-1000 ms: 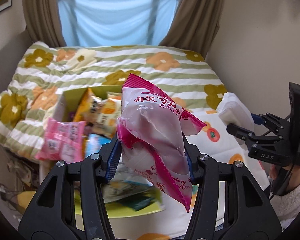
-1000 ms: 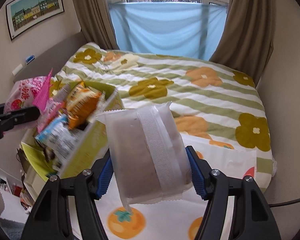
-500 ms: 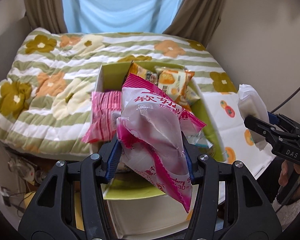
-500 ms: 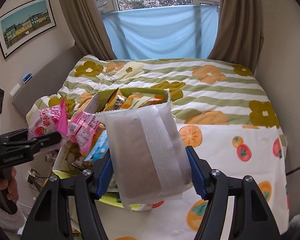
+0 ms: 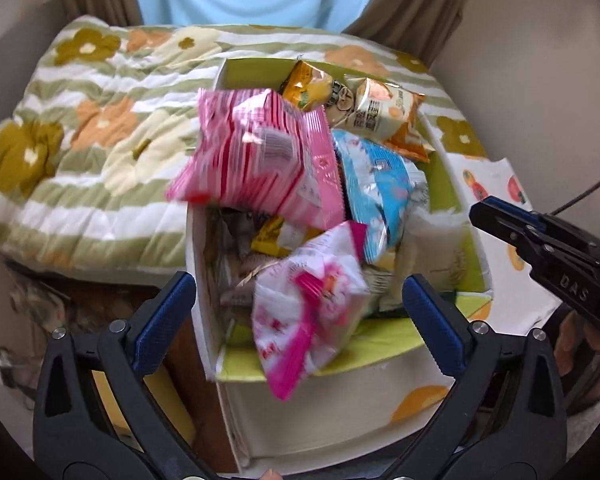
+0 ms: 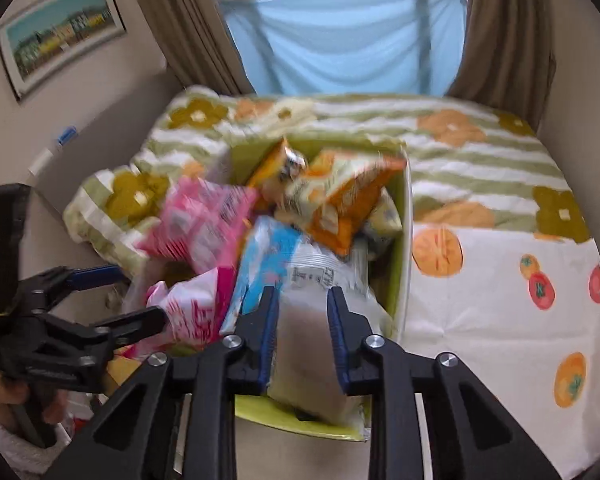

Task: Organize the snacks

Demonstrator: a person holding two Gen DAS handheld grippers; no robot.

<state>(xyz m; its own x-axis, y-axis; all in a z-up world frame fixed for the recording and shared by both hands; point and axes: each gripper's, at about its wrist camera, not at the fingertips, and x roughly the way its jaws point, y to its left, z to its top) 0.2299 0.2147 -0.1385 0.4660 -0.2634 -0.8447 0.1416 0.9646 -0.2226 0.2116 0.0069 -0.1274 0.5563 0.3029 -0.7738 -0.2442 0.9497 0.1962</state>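
An open cardboard box (image 5: pixel 198 248) (image 6: pixel 406 240) with a green inside stands on the bed, full of snack bags. My left gripper (image 5: pixel 298 282) (image 6: pixel 142 294) hangs over its near end, jaws opening wide. The pink-and-white bag (image 5: pixel 312 292) (image 6: pixel 192 308) is blurred between them, touching neither pad, dropping onto the pile. My right gripper (image 6: pixel 300 296) (image 5: pixel 476 212) is over the box's right side, its jaws closing to shut. The translucent white packet (image 6: pixel 312 376) (image 5: pixel 424 236) lies in the box under its fingers.
A pink striped bag (image 5: pixel 260 160), a blue bag (image 5: pixel 380 184) and orange bags (image 5: pixel 388 116) fill the box's far half. The flowered quilt (image 5: pixel 100 128) lies to the left, a fruit-print cloth (image 6: pixel 500 280) to the right. Curtains and walls close in behind.
Both grippers moved in over the box and down. The left let go of the pink-and-white bag, which is falling in. The right no longer holds the white packet, which now lies in the box.
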